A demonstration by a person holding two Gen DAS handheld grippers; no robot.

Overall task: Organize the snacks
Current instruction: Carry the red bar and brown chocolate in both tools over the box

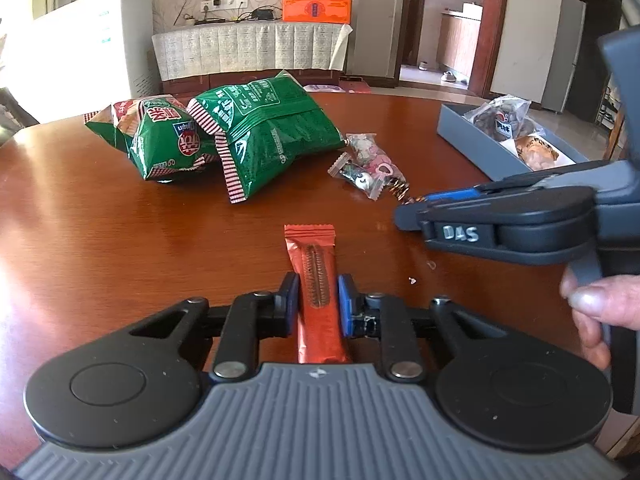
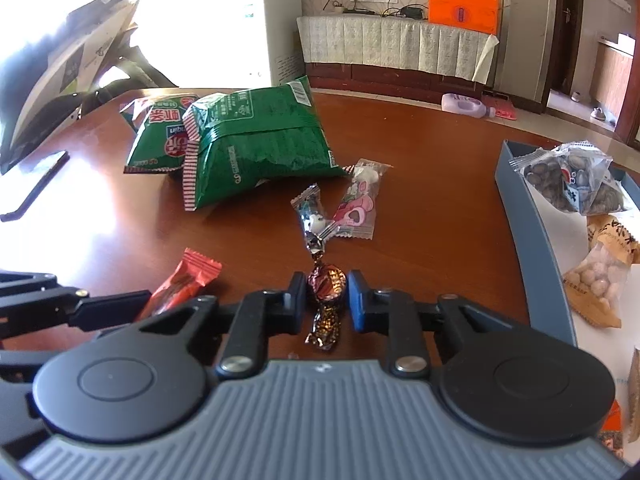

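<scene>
— While both grippers sit low over the brown table (image 1: 120,240), what does each one hold?

— Left gripper (image 1: 318,300): its pads are pressed against the two sides of an orange snack bar (image 1: 316,280), which lies lengthwise between them with its far crimped end pointing away across the table. Right gripper (image 2: 327,294): its jaws are pinched on a brown foil-wrapped candy (image 2: 326,282), at the round middle, with one twisted tail trailing near and the other pointing far.

— Where are the two relative to each other?

— Side by side and near. From the right wrist camera the orange bar (image 2: 182,284) shows just left of the candy, with the left gripper's black finger beside it. From the left wrist camera the right gripper (image 1: 412,216) comes in from the right, a hand (image 1: 592,316) wrapped on its handle.

— And the other snacks?

— Two green chip bags (image 1: 256,136) lie far and left, one leaning on the other. Just right of them, two small clear-wrapped sweets (image 2: 340,204) lie touching, right beyond the brown candy.

— The tray?

— A grey tray (image 2: 532,224) sits at the right of the table. Inside it are a clear packet of dark seeds (image 2: 576,180) at the far end and an orange-brown packet of pale round nuts (image 2: 600,276) nearer.
</scene>
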